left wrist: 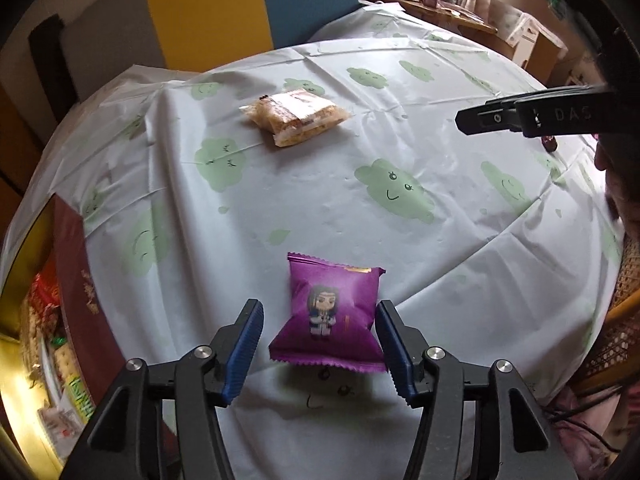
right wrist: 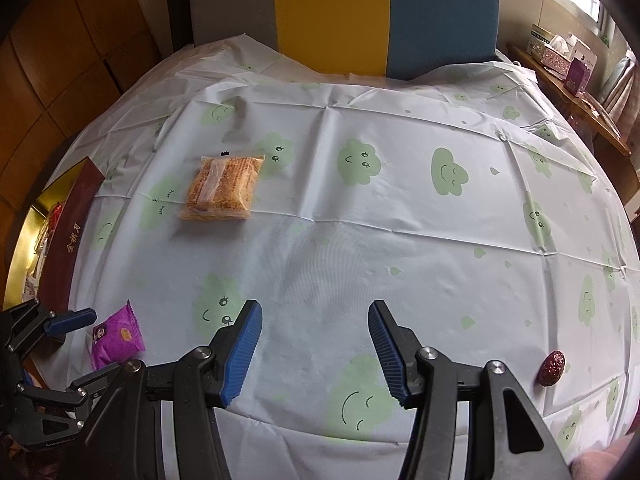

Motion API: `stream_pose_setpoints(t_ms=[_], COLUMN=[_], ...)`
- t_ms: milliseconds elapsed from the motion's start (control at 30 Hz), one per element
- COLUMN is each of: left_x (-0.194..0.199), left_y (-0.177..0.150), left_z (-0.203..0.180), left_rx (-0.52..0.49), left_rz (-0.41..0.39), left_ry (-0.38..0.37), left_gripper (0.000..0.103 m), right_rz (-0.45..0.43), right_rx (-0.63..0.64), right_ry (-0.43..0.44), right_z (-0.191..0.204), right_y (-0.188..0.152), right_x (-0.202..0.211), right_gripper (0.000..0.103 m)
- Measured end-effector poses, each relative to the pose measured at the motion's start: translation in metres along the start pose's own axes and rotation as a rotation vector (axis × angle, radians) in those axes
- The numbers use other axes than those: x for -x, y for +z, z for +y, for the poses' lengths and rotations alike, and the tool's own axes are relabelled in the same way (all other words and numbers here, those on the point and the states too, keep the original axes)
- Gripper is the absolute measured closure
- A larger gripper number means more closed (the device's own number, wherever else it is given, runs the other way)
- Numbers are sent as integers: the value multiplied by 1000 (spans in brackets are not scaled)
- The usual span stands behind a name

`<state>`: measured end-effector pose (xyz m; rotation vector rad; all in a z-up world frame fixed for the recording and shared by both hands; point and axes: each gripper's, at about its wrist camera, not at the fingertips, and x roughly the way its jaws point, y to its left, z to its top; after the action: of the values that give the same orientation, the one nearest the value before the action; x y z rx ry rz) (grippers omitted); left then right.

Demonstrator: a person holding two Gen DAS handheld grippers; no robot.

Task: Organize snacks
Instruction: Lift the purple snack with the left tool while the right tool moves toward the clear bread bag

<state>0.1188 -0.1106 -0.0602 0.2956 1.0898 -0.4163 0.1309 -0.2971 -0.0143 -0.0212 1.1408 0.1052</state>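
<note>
A purple snack packet [left wrist: 330,314] with a cartoon figure lies on the tablecloth between the open fingers of my left gripper [left wrist: 320,350]; the right pad touches its edge, the left pad stands apart. It also shows in the right wrist view [right wrist: 116,338], beside the left gripper [right wrist: 74,320]. A clear packet of golden crisp cakes [left wrist: 294,118] lies farther back, also in the right wrist view [right wrist: 222,188]. A red date [right wrist: 552,368] lies at the right. My right gripper [right wrist: 316,348] is open and empty above bare cloth; it shows in the left wrist view [left wrist: 520,116].
A dark red box [right wrist: 72,240] with gold lining holds several snacks at the table's left edge, also in the left wrist view [left wrist: 72,280]. A yellow and blue chair back [right wrist: 384,12] stands behind the table. A side shelf [right wrist: 568,68] with boxes stands at the far right.
</note>
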Motion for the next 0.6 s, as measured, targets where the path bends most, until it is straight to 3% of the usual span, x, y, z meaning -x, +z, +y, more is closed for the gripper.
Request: stream_pose_setpoints(t_ms=[100, 167, 233, 433, 600], left_x=[-9, -9, -5, 10, 11], left_y=[0, -3, -9, -48, -57], left_z=[2, 3, 2, -6, -3], left_rx=[21, 35, 63, 184, 237], left_rz=[7, -13, -24, -114, -169], left_ry=[-9, 6, 21, 116, 108], left_gripper=[44, 58, 60, 59, 57], right_rz=[4, 8, 12, 28, 61], right_rx=[4, 6, 5, 22, 62], right_ry=[-9, -14, -17, -27, -25], right_z=[0, 0, -1, 1, 11], right_y=[0, 0, -1, -2, -6], right_x=[-1, -3, -4, -8, -18], right_gripper=[47, 47, 47, 47, 47])
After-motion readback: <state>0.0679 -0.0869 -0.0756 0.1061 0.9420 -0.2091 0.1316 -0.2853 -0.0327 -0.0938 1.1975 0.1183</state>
